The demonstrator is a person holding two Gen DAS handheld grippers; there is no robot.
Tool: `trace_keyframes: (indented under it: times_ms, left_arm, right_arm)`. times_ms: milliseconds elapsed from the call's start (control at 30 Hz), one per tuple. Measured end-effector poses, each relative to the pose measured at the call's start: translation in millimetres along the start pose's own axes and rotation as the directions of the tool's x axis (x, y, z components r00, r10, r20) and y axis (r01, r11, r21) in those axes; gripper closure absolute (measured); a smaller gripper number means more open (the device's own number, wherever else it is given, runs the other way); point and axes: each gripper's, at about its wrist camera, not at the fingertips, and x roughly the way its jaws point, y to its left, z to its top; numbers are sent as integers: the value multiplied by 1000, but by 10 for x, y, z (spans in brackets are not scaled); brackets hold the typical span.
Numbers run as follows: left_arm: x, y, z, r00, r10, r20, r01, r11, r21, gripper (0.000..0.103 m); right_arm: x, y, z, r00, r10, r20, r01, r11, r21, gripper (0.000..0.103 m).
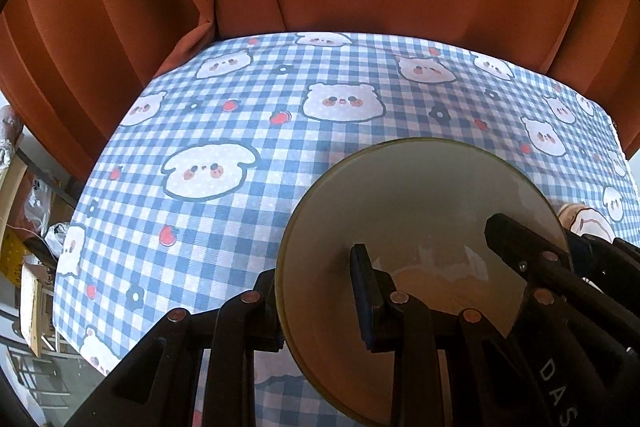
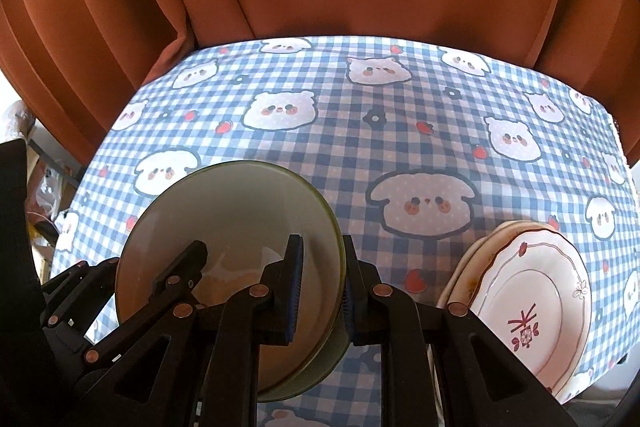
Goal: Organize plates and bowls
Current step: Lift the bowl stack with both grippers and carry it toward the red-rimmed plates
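Together both tongs (image 1: 316,303) (image 2: 320,291) clamp the bowl (image 2: 240,227), mouth upward.

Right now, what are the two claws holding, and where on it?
Both grip one green-rimmed bowl by its rim, on opposite sides: the left claw on the bowl's left edge, the right claw on its right edge.

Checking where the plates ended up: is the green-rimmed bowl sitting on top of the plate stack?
No, the green-rimmed bowl sits apart, left of the plate stack, with checkered tablecloth showing between them.
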Motion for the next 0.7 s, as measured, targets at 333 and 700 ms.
trace_keyframes:
  times_ms: [333,700]
  left_arm:
    - [106,33,-106,995,-96,-7,96,995,-24,77]
    - [185,84,-100,988,-156,-17,157,988,15,76]
  right_arm:
    - [-25,68,-112,993,-106,51,106,994,-1,82]
    - [95,104,-116,978,-208,-30,209,978,26,79]
